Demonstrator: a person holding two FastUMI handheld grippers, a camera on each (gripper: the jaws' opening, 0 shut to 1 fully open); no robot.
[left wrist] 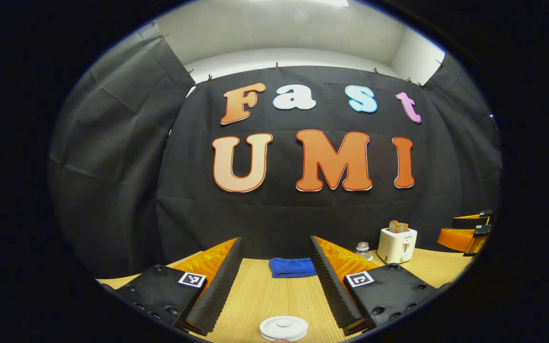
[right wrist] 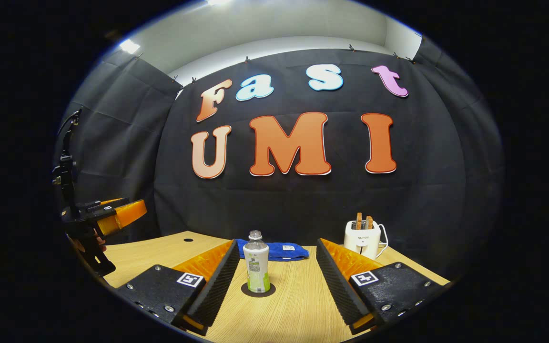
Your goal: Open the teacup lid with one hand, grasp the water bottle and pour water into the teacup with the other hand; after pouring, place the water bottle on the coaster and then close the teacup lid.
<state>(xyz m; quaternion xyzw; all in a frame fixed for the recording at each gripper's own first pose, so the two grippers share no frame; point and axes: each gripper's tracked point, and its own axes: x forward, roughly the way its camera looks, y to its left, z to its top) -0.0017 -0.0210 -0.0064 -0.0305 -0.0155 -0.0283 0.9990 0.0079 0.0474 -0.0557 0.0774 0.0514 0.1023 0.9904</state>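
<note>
In the left gripper view, the left gripper (left wrist: 274,281) is hovering above the pale wooden surface (left wrist: 265,295) with its two black ribbed fingers spread wide and nothing between them. The round white teacup lid with a small centre knob (left wrist: 283,327) is lying directly below and just ahead of the gap between the fingers, at the bottom edge of the view, so this gripper is the nearer one to it, and a drop straight down looks like what reaching the knob calls for. Beyond the lid a folded blue cloth (left wrist: 293,267) is lying against the booth wall, and right of that cloth a cream toaster holding slices of bread (left wrist: 397,245) is standing. The cap and shoulder of the clear plastic water bottle (left wrist: 363,249) are peeking out just left of the toaster.

In the right gripper view, the right gripper (right wrist: 274,281) is likewise spread wide and empty. The water bottle with the green-and-white label (right wrist: 257,267) is standing upright on a dark round coaster (right wrist: 258,290), in front of the blue cloth (right wrist: 274,251), straight ahead between the fingers, slightly toward the left finger. Its long axis is vertical, so a level forward approach seems right. The toaster (right wrist: 363,237) is standing to the right of the bottle, and the left gripper (right wrist: 117,213) is hanging well to the bottle's left.
</note>
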